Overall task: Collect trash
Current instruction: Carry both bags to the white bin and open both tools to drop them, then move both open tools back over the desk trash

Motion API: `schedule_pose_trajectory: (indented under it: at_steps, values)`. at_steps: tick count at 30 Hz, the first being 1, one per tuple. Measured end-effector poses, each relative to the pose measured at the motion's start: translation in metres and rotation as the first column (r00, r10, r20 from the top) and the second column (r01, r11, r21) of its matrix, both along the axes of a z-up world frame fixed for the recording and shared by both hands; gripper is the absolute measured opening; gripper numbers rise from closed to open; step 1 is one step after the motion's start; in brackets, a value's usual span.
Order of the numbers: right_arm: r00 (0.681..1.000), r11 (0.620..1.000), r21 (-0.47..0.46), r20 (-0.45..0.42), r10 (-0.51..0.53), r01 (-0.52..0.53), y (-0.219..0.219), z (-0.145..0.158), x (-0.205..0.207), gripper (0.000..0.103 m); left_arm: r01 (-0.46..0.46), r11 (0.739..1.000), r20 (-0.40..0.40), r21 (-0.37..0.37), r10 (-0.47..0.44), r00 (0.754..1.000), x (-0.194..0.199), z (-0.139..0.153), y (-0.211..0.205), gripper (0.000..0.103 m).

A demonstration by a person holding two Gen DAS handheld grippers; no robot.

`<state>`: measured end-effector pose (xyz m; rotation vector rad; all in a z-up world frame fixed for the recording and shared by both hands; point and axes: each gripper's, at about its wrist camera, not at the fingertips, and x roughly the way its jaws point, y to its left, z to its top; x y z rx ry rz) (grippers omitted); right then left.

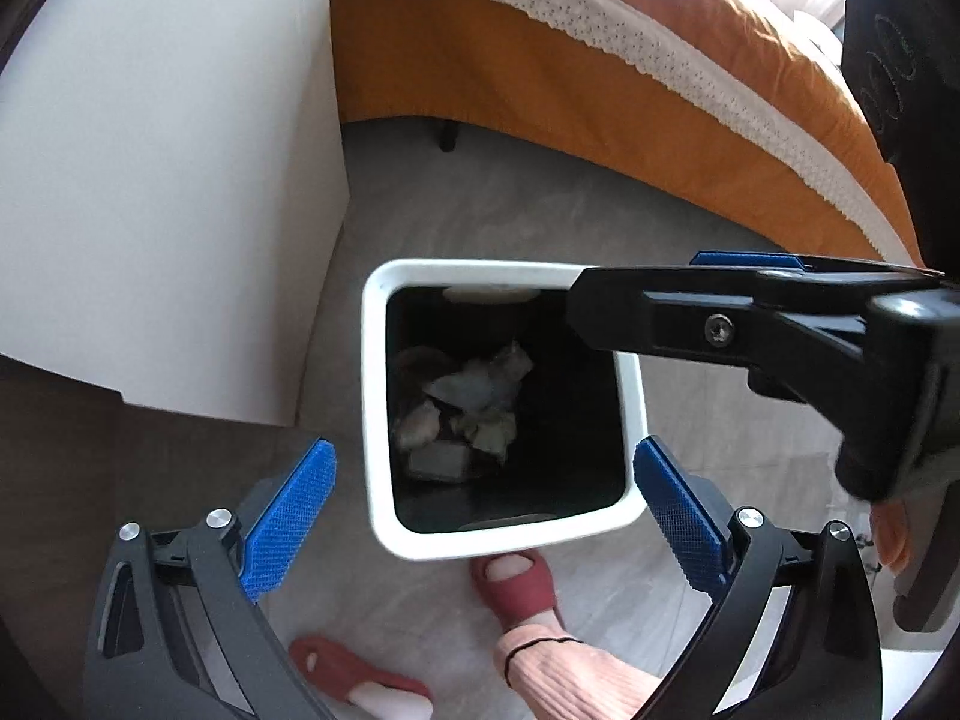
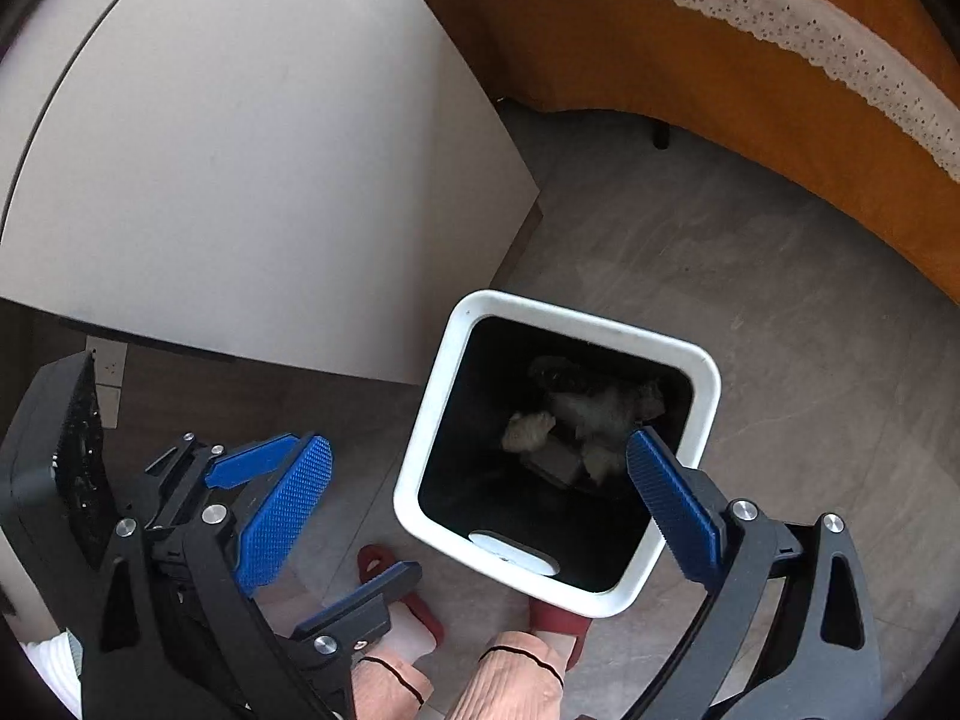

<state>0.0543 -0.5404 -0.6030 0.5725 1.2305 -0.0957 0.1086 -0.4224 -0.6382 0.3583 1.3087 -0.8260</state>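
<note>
A white-rimmed trash bin (image 1: 377, 420) with a black inside stands on the grey floor; it also shows in the right wrist view (image 2: 420, 450). Crumpled paper trash (image 1: 480, 396) lies at its bottom, also seen in the right wrist view (image 2: 594, 414). My left gripper (image 1: 486, 510) is open and empty above the bin's near rim. My right gripper (image 2: 480, 498) is open and empty above the bin; it reaches in from the right in the left wrist view (image 1: 660, 306). The left gripper (image 2: 312, 516) shows at lower left in the right wrist view.
A white cabinet (image 1: 150, 180) stands left of the bin. A bed with an orange cover (image 1: 600, 78) and white lace trim runs behind. The person's feet in red slippers (image 1: 516, 588) stand just before the bin. A black bed leg (image 1: 447, 138) stands on the floor.
</note>
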Motion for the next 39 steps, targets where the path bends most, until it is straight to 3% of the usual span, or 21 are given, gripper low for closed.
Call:
schedule_pose_trajectory:
  at_steps: [8,13,17,26,29,33,39]
  values:
    - [1.000,0.999,-0.030,0.029,-0.011,0.012,-0.003,0.043,0.003,0.098,-0.009,1.000,0.024,-0.020,0.010,1.000,0.007,0.035,0.002,0.098]
    - [0.998,0.999,-0.047,0.050,-0.025,0.027,0.003,0.083,0.000,0.098,-0.014,0.999,0.053,-0.040,0.016,0.998,0.010,0.079,0.007,0.098]
    - [0.995,0.995,-0.087,0.091,-0.032,0.040,0.006,0.137,-0.005,0.098,-0.038,0.995,0.059,-0.090,0.044,0.997,0.010,0.127,0.012,0.098]
    - [0.967,0.985,-0.161,0.254,-0.016,0.059,0.027,0.280,-0.012,0.098,-0.087,0.970,0.135,-0.225,0.120,0.984,0.005,0.273,0.043,0.098]
    - [0.946,0.979,-0.197,0.323,0.022,0.045,0.045,0.327,-0.010,0.098,-0.113,0.957,0.192,-0.268,0.168,0.967,0.005,0.326,0.065,0.098]
    - [0.915,0.974,-0.227,0.395,0.086,0.007,0.072,0.373,-0.001,0.098,-0.163,0.940,0.252,-0.301,0.243,0.937,0.006,0.375,0.101,0.098]
    - [0.862,0.962,-0.263,0.469,0.191,-0.070,0.123,0.420,0.018,0.098,-0.254,0.916,0.321,-0.310,0.352,0.879,0.012,0.422,0.161,0.098]
